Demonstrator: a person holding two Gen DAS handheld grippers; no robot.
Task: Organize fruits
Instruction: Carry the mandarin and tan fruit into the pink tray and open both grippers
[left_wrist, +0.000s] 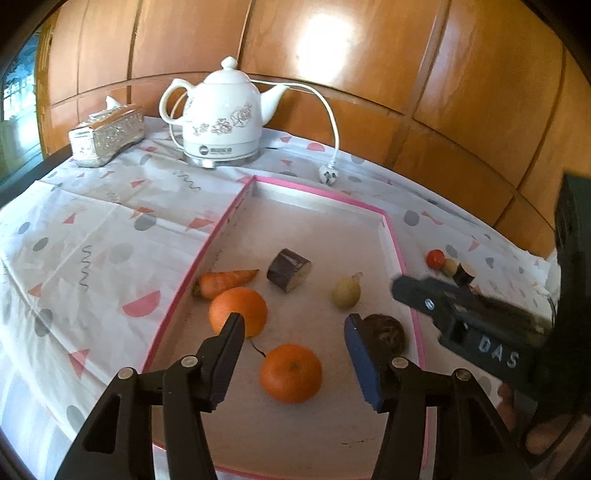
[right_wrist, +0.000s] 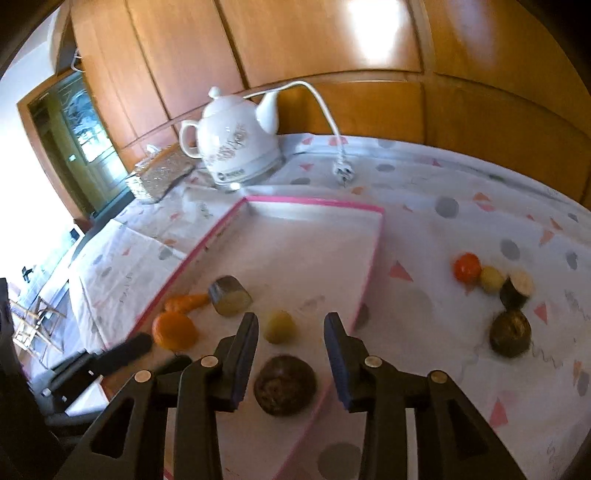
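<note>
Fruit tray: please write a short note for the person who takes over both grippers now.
Left gripper: open, empty, over the pink-rimmed white tray.
Right gripper: open, empty, above the dark brown round fruit.
In tray: two oranges, carrot, cut purple piece, yellow-green pear, brown fruit.
Left on the patterned tablecloth: red tomato, small yellow fruit, dark cut piece, dark round fruit.

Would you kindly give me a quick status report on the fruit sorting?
Left gripper and right gripper both open, empty. Six items in the pink-rimmed tray; four still on the cloth. Nothing in the way.
</note>
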